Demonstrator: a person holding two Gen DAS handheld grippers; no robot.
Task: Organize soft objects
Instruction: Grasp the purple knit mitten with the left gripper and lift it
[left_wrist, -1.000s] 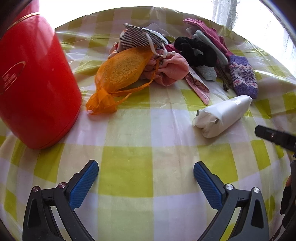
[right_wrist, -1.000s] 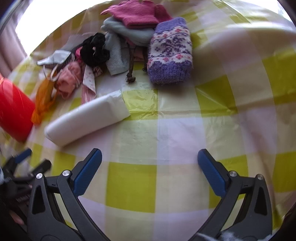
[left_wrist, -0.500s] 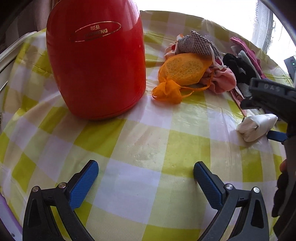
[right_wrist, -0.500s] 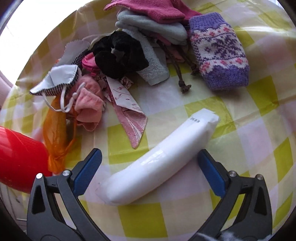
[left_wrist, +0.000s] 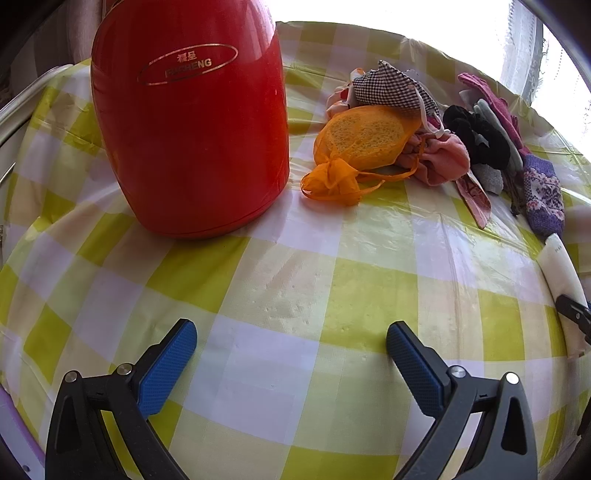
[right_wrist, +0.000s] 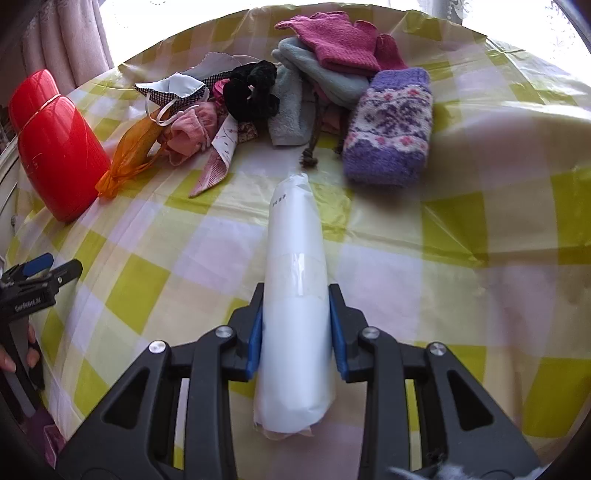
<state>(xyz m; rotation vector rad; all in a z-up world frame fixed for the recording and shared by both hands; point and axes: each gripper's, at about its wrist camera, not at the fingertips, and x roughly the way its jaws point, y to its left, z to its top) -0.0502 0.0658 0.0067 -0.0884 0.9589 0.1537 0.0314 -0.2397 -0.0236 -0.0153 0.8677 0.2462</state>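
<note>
A: What carries everything here?

B: A table (left_wrist: 295, 288) under a shiny plastic cloth with yellow-green and white squares. Behind it there is a bright window with pale curtains (right_wrist: 74, 40).

A: And the biggest thing on it?

B: A red flask (left_wrist: 192, 122), upright at the left side, with gold letters. Beside it lies the heap of soft objects (right_wrist: 280, 96): an orange mesh pouch (left_wrist: 362, 147) just beside the flask, then a checked face mask (left_wrist: 388, 90), pink cloth, a black scrunchie (right_wrist: 251, 92), grey and magenta gloves, and a purple knitted mitten (right_wrist: 388, 129) at the right end.

A: Where is the white roll?

B: The white roll (right_wrist: 295, 295) lies on the table before the heap, apart from it. The right claw (right_wrist: 295, 325) has just been closing, and its blue pads press both sides of the roll.

A: The other claw?

B: The left claw (left_wrist: 291, 350) stands wide apart over bare cloth, with nothing between.
</note>
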